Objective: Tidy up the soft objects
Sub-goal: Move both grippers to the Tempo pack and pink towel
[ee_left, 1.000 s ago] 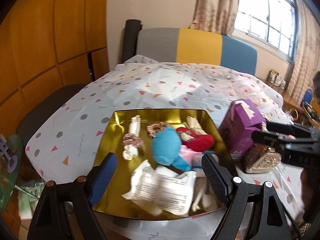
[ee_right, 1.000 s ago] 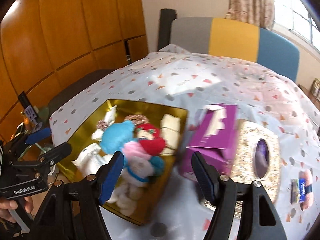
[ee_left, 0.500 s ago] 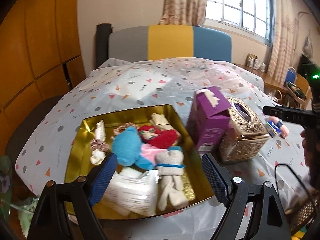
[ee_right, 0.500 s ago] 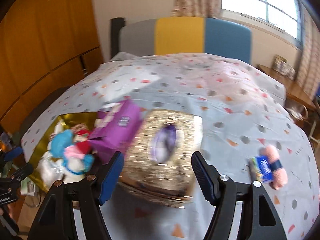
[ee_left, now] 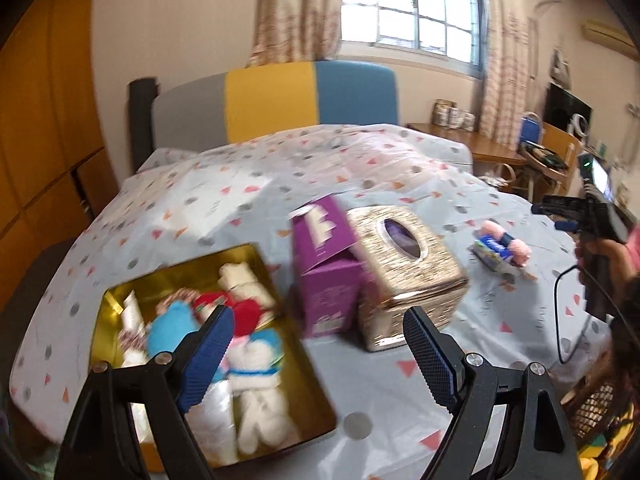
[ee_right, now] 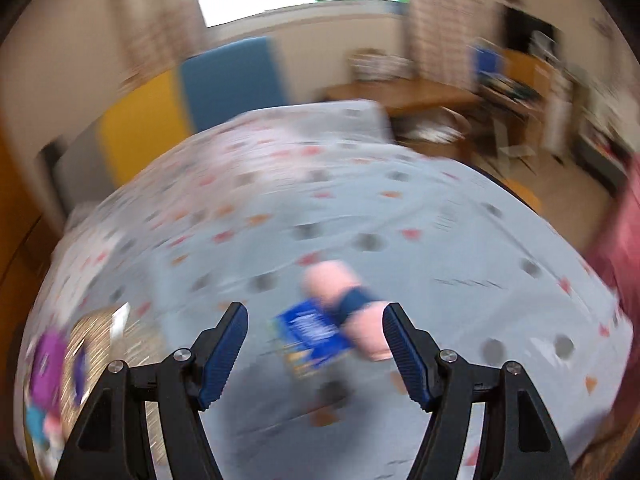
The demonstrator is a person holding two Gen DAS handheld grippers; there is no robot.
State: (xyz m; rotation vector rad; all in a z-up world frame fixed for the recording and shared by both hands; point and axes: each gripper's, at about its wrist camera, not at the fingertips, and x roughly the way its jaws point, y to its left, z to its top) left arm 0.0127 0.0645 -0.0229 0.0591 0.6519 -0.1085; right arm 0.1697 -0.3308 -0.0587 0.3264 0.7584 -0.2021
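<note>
A gold tin tray point(ee_left: 120, 300) on the bed holds several soft items: a blue plush point(ee_left: 172, 328), a red one point(ee_left: 240, 308), white plush toys point(ee_left: 256, 408) and a white packet. My left gripper point(ee_left: 320, 356) is open and empty above the tray's right edge. A pink soft toy with a blue band and a blue card point(ee_right: 340, 320) lies alone on the sheet; it also shows in the left wrist view point(ee_left: 504, 242). My right gripper point(ee_right: 316, 352) is open and empty, its fingers either side of that toy, close above it. The right wrist view is blurred.
A purple carton point(ee_left: 324, 268) and a gold tissue box point(ee_left: 404, 264) stand side by side right of the tray. The bed has a dotted sheet point(ee_left: 240, 192) and a grey, yellow and blue headboard point(ee_left: 280, 100). A wooden desk point(ee_left: 480, 148) and chairs stand at the right.
Both grippers have swung right. The left view now takes in the boxes and the pink toy. The right gripper left the gold tissue box and now frames the pink toy.
</note>
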